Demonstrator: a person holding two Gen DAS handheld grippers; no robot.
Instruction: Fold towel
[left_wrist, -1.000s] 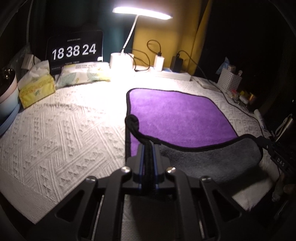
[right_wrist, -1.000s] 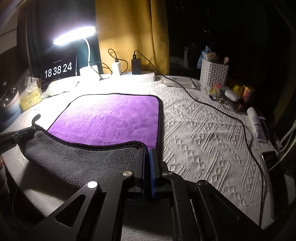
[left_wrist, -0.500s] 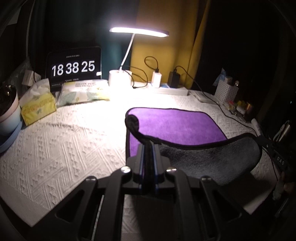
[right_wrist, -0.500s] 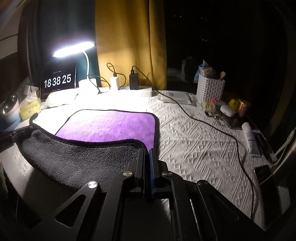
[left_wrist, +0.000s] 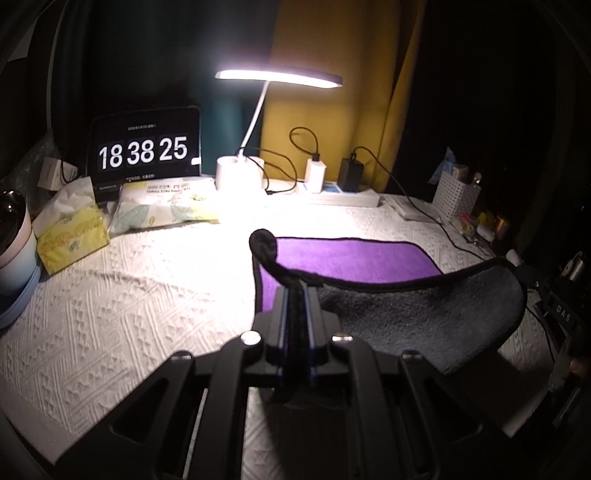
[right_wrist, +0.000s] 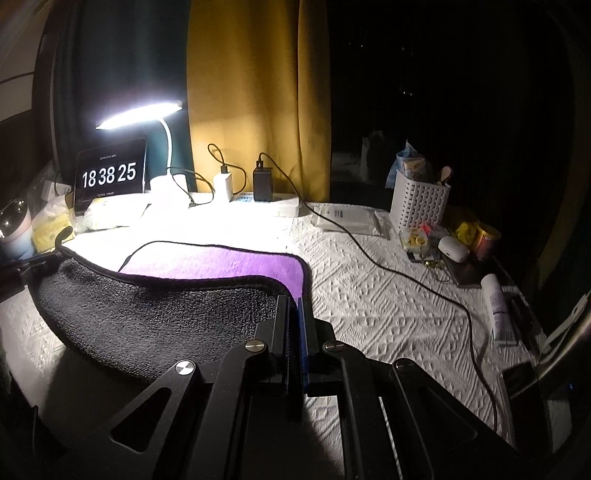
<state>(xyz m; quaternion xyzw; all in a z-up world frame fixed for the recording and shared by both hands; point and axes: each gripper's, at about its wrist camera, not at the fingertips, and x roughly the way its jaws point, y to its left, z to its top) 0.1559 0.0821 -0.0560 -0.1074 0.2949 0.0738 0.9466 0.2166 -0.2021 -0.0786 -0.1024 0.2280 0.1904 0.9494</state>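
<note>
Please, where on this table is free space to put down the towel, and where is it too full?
Bare white cloth lies left of the purple towel, up to the yellow tissue pack. Another bare strip lies between the towel's right edge and the black cable. Crowded: the back edge by the lamp base and chargers, and the right side by the white basket.

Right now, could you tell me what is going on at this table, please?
A person is folding a towel with two handheld tongs. The left tongs and right tongs are each shut on a near corner, and the near edge hangs lifted with its grey underside showing. The purple far half lies flat on the white cloth under the lamp.
</note>
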